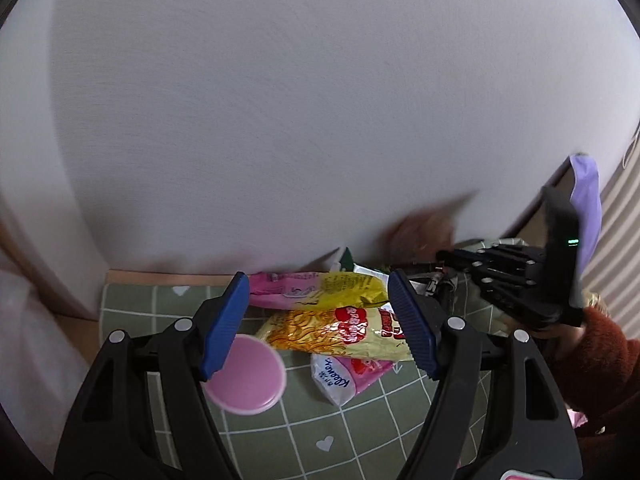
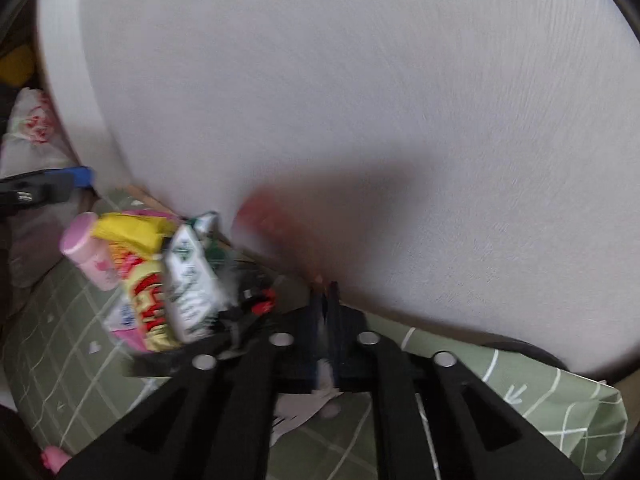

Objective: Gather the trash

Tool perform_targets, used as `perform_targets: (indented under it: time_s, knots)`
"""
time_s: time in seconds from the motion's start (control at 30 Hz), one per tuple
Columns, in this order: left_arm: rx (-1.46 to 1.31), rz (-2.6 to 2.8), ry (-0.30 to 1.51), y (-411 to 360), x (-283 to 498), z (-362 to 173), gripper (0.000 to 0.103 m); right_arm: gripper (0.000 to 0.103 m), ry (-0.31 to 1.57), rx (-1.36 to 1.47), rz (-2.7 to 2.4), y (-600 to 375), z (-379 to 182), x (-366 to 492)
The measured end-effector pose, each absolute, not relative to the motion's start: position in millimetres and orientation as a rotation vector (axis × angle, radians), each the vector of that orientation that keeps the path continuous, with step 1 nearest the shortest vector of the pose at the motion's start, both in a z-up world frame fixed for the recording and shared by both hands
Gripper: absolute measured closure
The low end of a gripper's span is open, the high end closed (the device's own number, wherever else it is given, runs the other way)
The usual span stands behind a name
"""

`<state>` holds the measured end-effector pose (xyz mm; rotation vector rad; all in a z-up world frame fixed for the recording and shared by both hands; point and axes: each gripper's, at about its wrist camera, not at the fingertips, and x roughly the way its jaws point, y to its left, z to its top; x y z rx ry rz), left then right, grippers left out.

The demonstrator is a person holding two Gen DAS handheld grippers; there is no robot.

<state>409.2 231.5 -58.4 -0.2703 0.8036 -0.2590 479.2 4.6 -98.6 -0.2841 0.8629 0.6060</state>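
A heap of snack wrappers lies on a green checked cloth (image 1: 160,304) against a white wall. My left gripper (image 1: 318,284) hangs open over it, blue pads either side of a yellow noodle packet (image 1: 340,332) and a pink-and-yellow packet (image 1: 320,290), touching neither. A pink round-lidded cup (image 1: 246,376) sits by the left pad. My right gripper (image 2: 326,286) is shut, and a blurred red-brown wrapper (image 2: 276,224) sticks out of its tips toward the wall. A white-and-green carton (image 2: 188,280) and the pink cup (image 2: 86,248) lie to its left.
The wall (image 1: 280,120) stands right behind the heap. A hand in a rust-red sleeve (image 1: 600,352) holds the right gripper (image 1: 440,258). A purple cloth (image 1: 588,200) hangs at the right. A white plastic bag with red print (image 2: 32,120) sits far left, and a paper scrap (image 2: 296,408) lies under the right gripper.
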Motion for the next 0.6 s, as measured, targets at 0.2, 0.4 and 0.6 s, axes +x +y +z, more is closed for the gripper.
perform_targets:
  time_s: [0.2,0.4,0.6]
  knots:
    - [-0.246,-0.300,0.830,207,421,-64,0.035,0.099,0.857,-0.142,0.624,-25,-69,434]
    - [-0.195,-0.441,0.837,160,423,-62,0.035,0.099,0.896,-0.135,0.535,-73,-73,377]
    - [-0.081,-0.525,0.868,114,419,-68,0.035,0.099,0.950,-0.022,0.431,-133,-80,348]
